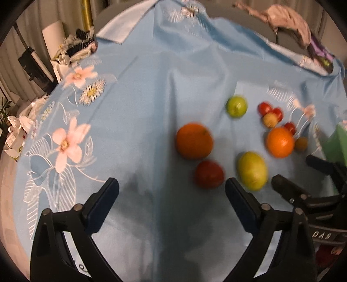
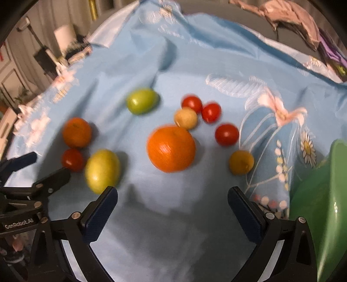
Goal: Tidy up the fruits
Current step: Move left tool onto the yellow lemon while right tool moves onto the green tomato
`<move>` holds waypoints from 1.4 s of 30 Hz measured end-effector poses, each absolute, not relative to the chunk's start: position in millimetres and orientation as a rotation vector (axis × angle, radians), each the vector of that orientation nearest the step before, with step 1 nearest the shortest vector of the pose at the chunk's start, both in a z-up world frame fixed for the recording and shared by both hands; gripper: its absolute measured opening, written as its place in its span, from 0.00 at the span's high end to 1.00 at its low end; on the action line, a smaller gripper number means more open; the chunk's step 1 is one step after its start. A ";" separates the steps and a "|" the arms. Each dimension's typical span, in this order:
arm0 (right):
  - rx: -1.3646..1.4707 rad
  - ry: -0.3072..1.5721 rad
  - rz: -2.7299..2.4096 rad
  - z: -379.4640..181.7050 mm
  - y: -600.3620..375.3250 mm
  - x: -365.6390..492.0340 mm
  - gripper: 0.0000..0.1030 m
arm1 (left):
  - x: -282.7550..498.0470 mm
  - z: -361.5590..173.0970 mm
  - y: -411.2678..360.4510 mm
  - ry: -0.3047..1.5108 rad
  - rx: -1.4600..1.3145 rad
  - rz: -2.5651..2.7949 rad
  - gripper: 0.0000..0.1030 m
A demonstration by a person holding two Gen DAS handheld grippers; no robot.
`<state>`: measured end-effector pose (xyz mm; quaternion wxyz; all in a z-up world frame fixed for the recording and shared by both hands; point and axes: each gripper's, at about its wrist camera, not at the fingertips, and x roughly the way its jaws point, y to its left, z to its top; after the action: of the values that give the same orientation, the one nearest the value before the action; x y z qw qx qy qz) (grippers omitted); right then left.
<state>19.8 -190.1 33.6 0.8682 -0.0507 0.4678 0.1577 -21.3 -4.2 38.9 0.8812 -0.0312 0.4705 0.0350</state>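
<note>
Loose fruits lie on a light blue flowered cloth (image 1: pixel 141 108). My left gripper (image 1: pixel 171 188) is open over bare cloth; a red tomato (image 1: pixel 209 176), a large orange (image 1: pixel 194 141) and a yellow-green fruit (image 1: pixel 251 170) lie just beyond its right finger. My right gripper (image 2: pixel 172 195) is open too, nothing between its fingers, with a big orange (image 2: pixel 171 148) straight ahead. Around that orange are a green fruit (image 2: pixel 142 100), three cherry tomatoes (image 2: pixel 211 112), a beige ball (image 2: pixel 185 118) and a small yellow fruit (image 2: pixel 241 162). The two grippers stand side by side.
A green bowl (image 2: pixel 321 195) stands at the right edge of the cloth, beside my right gripper. Clutter and white bags (image 1: pixel 65 54) sit off the cloth at the far left. Pink cloth (image 1: pixel 288 19) lies at the far right corner.
</note>
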 end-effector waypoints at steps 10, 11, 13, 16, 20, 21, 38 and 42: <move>0.004 0.901 0.364 60.8 -204.8 12.4 0.01 | -22.6 89.8 -9.1 0.843 -0.074 0.079 0.05; 0.002 0.886 0.363 63.5 -205.5 10.5 0.01 | -22.7 96.5 -9.6 0.821 -0.090 0.072 0.05; 0.004 0.854 0.349 70.9 -207.5 8.7 0.01 | -21.8 109.4 -9.6 0.776 -0.110 0.056 0.05; 0.025 0.837 0.354 76.6 -211.8 7.1 0.01 | -19.6 117.8 -10.3 0.738 -0.103 0.065 0.05; 0.052 0.829 0.351 79.5 -216.1 8.7 0.04 | -20.6 109.5 -3.7 0.735 -0.132 0.037 0.06; 0.049 0.825 0.348 80.3 -215.8 9.0 0.05 | -21.2 104.6 -1.1 0.741 -0.150 0.016 0.08; 0.122 0.864 0.363 77.9 -216.7 16.6 0.29 | -18.1 66.8 9.1 0.880 -0.308 -0.089 0.40; 0.156 0.936 0.410 70.0 -208.2 25.9 0.38 | -9.0 63.3 9.2 0.915 -0.308 -0.118 0.54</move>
<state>25.9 -208.2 70.0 0.8695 0.0746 0.4472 0.1959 -9.0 9.2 63.3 0.8841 -0.1478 0.4398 -0.0565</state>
